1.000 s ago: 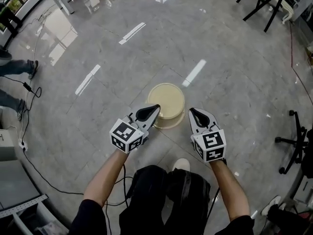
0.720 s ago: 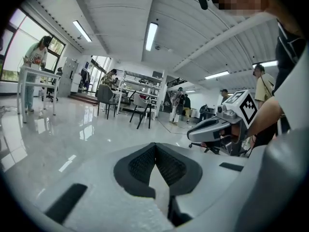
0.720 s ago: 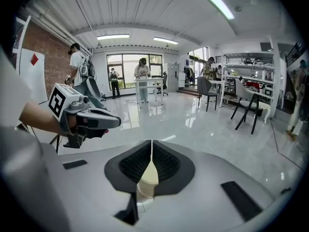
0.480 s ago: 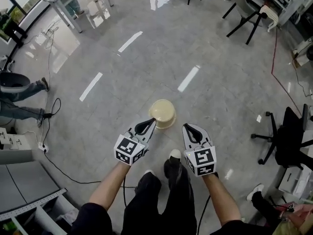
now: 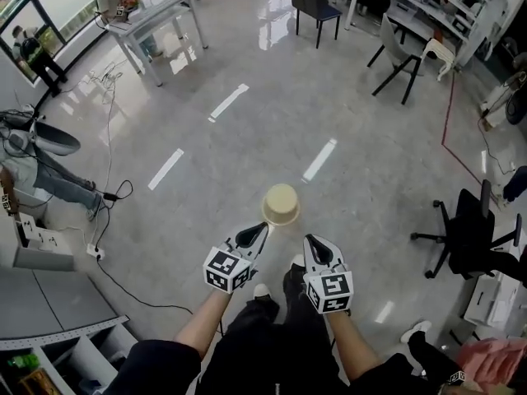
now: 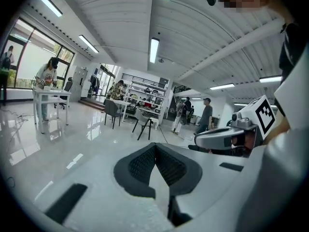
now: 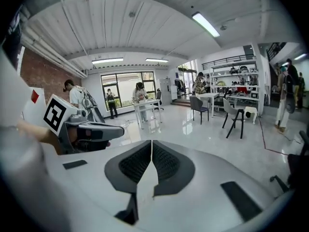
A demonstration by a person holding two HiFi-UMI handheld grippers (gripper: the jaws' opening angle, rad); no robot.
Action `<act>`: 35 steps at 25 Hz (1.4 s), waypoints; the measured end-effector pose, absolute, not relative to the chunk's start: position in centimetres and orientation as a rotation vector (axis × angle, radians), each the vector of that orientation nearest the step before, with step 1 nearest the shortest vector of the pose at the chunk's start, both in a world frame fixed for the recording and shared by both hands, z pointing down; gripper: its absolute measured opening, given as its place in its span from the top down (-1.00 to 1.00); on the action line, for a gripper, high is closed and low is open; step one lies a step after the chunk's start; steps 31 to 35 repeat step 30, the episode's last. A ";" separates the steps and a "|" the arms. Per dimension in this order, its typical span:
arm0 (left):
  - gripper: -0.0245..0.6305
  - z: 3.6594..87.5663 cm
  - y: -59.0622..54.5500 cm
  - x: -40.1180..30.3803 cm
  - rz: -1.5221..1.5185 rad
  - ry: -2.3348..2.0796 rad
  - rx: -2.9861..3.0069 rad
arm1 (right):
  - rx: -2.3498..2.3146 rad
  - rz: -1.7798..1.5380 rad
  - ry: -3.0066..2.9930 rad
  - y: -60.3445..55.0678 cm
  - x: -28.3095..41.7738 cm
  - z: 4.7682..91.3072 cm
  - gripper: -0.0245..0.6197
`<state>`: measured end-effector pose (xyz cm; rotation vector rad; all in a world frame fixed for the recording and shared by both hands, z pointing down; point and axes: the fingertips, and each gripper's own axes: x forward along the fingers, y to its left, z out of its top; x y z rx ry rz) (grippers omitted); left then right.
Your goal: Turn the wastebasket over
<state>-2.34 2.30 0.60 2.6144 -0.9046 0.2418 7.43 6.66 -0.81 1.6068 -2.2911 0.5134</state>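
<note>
A cream wastebasket [image 5: 280, 204] stands bottom up on the grey floor, far below both grippers in the head view. My left gripper [image 5: 258, 232] hangs high above the floor, just left of and nearer than the basket, its jaws shut on nothing. Beside it my right gripper [image 5: 314, 246] is also shut and empty. In the left gripper view the left gripper [image 6: 155, 146] points nearly level across the room, with the right gripper [image 6: 227, 137] at its right. The right gripper [image 7: 151, 145] in its own view shows closed pads. The basket appears in neither gripper view.
Black office chairs [image 5: 461, 237] stand at the right and a white table [image 5: 156, 15] with a person at the far left. Cables [image 5: 107, 196] trail over the floor at the left. More chairs [image 5: 317, 2] and shelves line the far side. My legs and shoes [image 5: 288, 290] are below.
Both grippers have risen well away from the wastebasket, which now looks much smaller and farther below. The head view has lifted and shows far more of the room. Both jaws stayed shut.
</note>
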 end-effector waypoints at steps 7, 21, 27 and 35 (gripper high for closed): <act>0.90 -0.1 8.0 -3.5 0.255 -0.847 2.622 | 1.606 0.576 -2.296 12.2 4.7 -0.4 0.89; 0.90 -1.5 9.3 -5.2 0.210 -0.855 2.670 | 1.617 0.530 -2.311 13.0 2.8 -1.1 0.89; 0.90 -1.6 9.6 -5.4 0.212 -0.849 2.673 | 1.628 0.524 -2.309 13.0 2.6 -1.4 0.89; 0.90 -1.2 10.1 -5.5 0.215 -0.842 2.668 | 1.628 0.527 -2.308 13.3 2.3 -1.2 0.89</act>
